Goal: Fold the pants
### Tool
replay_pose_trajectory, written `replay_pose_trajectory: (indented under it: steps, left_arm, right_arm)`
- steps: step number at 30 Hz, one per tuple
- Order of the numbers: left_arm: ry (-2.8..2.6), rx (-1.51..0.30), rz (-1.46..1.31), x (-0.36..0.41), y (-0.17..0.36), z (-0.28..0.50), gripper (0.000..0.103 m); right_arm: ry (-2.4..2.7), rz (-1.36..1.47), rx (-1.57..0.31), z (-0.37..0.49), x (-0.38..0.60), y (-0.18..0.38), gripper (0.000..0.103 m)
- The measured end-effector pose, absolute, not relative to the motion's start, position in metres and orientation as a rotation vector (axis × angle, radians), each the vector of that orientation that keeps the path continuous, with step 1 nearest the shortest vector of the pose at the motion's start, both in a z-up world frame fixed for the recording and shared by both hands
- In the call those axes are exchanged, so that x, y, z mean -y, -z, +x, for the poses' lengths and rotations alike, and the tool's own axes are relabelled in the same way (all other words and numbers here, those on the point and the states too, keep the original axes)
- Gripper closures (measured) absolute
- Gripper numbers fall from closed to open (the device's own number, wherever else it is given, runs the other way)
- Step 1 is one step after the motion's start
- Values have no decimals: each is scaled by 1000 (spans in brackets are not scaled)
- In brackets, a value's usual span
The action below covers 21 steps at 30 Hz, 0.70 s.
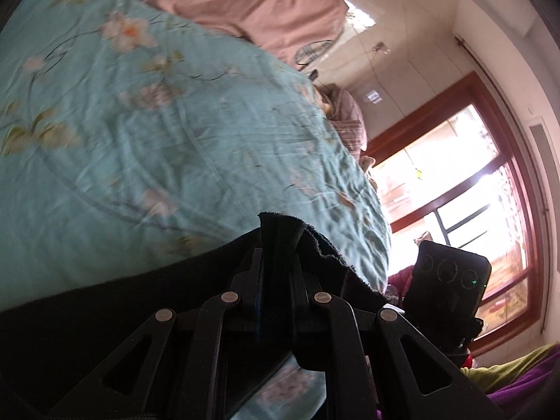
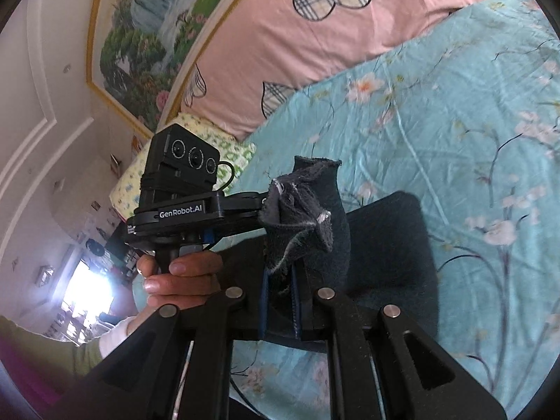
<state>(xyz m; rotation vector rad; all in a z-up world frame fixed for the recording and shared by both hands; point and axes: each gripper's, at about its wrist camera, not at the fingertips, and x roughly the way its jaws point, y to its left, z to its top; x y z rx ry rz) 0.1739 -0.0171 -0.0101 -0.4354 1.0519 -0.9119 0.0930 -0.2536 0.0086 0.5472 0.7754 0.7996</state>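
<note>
Together, left claw (image 1: pixel 276 262) and right claw (image 2: pixel 280 280) clenched on dark pants (image 2: pixel 315 217), raised above floral bedsheet (image 2: pixel 437 112).

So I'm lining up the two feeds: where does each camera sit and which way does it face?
Left wrist: on the left gripper, facing along its fingers over the teal floral bedsheet towards the window; fingers clamp the dark fleece pants; right gripper shows.
Right wrist: on the right gripper, facing the pink heart-print pillow; left gripper and left hand show.
Shared: pants, bedsheet, pillow.
</note>
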Motion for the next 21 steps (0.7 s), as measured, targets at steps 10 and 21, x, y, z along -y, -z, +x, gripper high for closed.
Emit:
replay_pose_trajectory:
  steps: [10, 21]
  left_arm:
    - [860, -1084, -519, -11, 48, 170, 92]
    - [736, -1082, -557, -45, 54, 160, 90]
  right_arm:
    - [-796, 473, -837, 94, 224, 17, 89]
    - [-836, 421, -867, 90, 203, 20, 68]
